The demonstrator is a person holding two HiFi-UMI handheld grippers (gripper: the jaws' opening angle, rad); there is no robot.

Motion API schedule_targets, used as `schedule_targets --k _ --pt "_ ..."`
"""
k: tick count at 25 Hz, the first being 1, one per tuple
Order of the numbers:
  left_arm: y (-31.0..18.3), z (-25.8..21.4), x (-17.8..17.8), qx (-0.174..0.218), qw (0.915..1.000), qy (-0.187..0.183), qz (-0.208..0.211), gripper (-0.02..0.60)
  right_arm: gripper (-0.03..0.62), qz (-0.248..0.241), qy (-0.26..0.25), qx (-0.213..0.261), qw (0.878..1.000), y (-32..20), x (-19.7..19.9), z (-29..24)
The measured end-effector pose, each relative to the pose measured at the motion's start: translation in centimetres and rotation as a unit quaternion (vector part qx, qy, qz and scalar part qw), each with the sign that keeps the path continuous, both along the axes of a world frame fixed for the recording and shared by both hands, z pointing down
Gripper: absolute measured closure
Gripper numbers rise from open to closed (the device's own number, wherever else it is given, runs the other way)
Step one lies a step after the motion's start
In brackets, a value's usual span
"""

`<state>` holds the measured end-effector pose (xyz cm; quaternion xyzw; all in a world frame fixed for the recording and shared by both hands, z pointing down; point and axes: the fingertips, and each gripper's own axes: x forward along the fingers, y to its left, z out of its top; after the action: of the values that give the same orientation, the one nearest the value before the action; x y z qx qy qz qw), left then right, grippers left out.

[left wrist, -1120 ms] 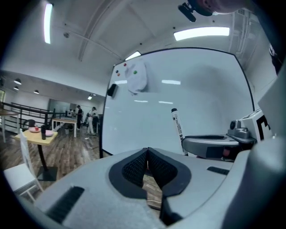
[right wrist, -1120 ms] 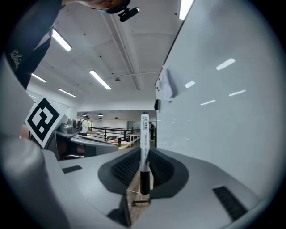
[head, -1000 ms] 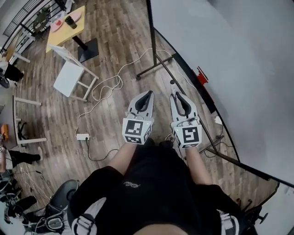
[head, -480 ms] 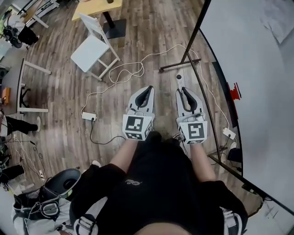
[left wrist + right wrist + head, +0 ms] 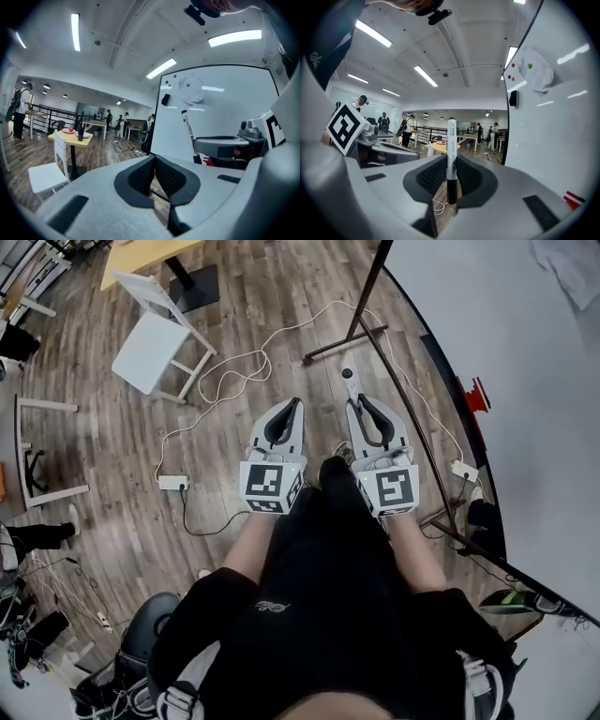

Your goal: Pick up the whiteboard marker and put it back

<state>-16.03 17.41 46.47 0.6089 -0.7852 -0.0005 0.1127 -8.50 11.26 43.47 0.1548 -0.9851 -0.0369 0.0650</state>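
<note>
Left claw [image 5: 153, 161]: closed, its ribbed pads meeting with nothing between them. In the head view it is held out just beside the right claw, at its 9 o'clock.
Right claw [image 5: 451, 164]: clamped on the whiteboard marker.
Whiteboard marker [image 5: 451, 150]: upright between the right claw's pads. The white barrel rises above the jaws and the black end hangs below them.
Whiteboard [image 5: 525, 371]: at 2 o'clock from the claws in the head view, on a dark-framed stand, apart from the marker.
White cloth [image 5: 536, 70]: stuck high on the whiteboard, with small coloured magnets [image 5: 512, 71] at its 9 o'clock.
Red item [image 5: 474, 394]: at the whiteboard's lower edge, at 3 o'clock from the right claw; what it is cannot be told.
White chair [image 5: 150, 343]: on the wooden floor [image 5: 103, 442], at 10 o'clock from the claws.
Yellow counter [image 5: 70, 137]: beyond the chair, carrying a dark cup [image 5: 80, 135].
White cable [image 5: 234, 381]: looping over the floor to a power strip [image 5: 172, 483] at 9 o'clock of the left claw.
People [image 5: 407, 129]: standing far off in the room.
</note>
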Motion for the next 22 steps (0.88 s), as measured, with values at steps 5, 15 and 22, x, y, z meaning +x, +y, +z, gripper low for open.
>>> schedule_targets --k 5,15,22 --pt "-5.1 0.5 -1.1 -0.009 0.9996 -0.006 0.027 0.575 0.54 0.017 0.002 -0.007 1.0 -5.0 -1.6 1.0" --pt "-18.8 1.7 -2.5 -0.044 0.9938 0.012 0.102 0.575 0.54 0.076 0.027 0.008 0.997 -17.7 -2.9 1.7" --pt "-26.7 3.3 0.8 -0.075 0.9818 0.012 0.174 0.575 0.54 0.139 0.12 0.046 0.982 -25.4 1.3 5.1"
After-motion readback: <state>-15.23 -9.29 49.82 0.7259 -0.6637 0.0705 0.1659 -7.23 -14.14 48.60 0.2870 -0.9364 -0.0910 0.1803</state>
